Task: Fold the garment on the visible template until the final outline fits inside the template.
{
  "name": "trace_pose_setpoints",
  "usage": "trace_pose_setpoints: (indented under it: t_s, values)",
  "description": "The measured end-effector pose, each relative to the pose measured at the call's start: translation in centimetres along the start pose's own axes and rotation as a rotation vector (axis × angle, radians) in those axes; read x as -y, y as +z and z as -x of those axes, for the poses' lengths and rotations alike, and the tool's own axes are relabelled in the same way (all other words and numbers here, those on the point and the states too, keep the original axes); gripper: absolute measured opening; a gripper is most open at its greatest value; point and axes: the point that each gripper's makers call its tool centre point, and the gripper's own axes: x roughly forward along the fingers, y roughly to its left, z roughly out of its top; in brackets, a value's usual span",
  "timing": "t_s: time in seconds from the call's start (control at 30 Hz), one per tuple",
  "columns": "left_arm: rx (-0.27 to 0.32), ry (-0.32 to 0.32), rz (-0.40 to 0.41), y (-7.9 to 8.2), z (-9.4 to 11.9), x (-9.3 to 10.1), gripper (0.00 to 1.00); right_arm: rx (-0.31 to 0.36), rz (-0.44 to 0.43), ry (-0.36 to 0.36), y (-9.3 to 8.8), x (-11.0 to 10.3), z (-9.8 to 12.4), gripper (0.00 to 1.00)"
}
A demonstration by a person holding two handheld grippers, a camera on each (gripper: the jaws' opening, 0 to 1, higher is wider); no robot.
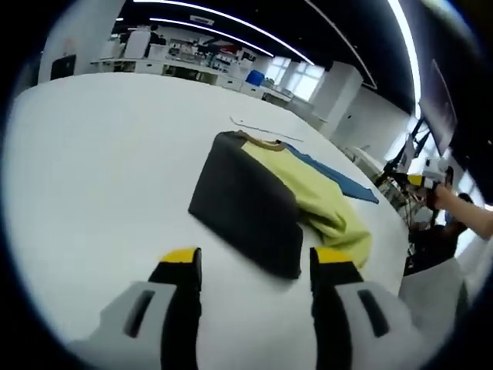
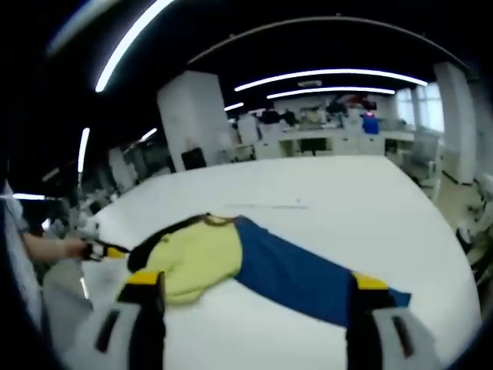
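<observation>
A garment lies partly folded on the white table (image 1: 100, 169). In the left gripper view a dark grey panel (image 1: 243, 200) lies over its yellow part (image 1: 327, 204), and a blue part (image 1: 339, 177) stretches away behind. My left gripper (image 1: 256, 257) hovers open just in front of the dark panel's near corner, holding nothing. In the right gripper view the garment shows its yellow part (image 2: 196, 262), blue part (image 2: 296, 277) and dark edge (image 2: 158, 237). My right gripper (image 2: 256, 280) stands open above the blue part with nothing between its jaws. A faint thin line (image 1: 262, 127) marks the table behind the garment.
The other gripper (image 1: 426, 180) and a hand (image 1: 466, 210) sit past the table's right edge in the left gripper view. The right gripper view has a hand-held gripper (image 2: 100, 250) at the table's left edge. Desks (image 2: 339, 139) and a white column (image 2: 192, 116) stand far behind.
</observation>
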Motion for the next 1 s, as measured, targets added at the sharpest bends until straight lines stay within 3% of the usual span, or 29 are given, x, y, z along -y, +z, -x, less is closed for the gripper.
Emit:
trace_pose_setpoints:
  t_s: [0.17,0.4,0.47,0.53,0.57,0.8,1.0]
  values:
    - [-0.031,0.054,0.047,-0.6,-1.0,-1.2,0.4,0.014,0.0,0.049,0.0,-2.7,0.4,0.99]
    - [-0.051,0.038,0.115,-0.9,-2.2,-0.4,0.21,0.007,-0.003,0.081,-0.8,-4.3,1.0,0.99]
    - [-0.053,0.048,0.123,-0.9,-2.2,-0.3,0.17,0.002,-0.005,0.09,-1.1,-4.6,1.3,0.95]
    - [-0.059,0.055,0.142,-1.1,-2.3,-0.4,0.09,-0.004,-0.009,0.092,-1.5,-5.2,1.4,0.94]
    - [-0.052,0.054,0.143,-1.0,-2.3,-0.5,0.01,0.002,-0.005,0.085,-1.6,-5.1,1.4,0.97]
    - [-0.024,0.06,0.127,-0.3,-2.0,-0.8,0.0,-0.006,-0.024,0.084,-2.2,-5.1,1.8,0.94]
    - [0.032,0.043,0.124,1.9,-0.9,-0.2,0.0,-0.011,-0.027,0.089,-2.4,-5.4,1.8,0.94]
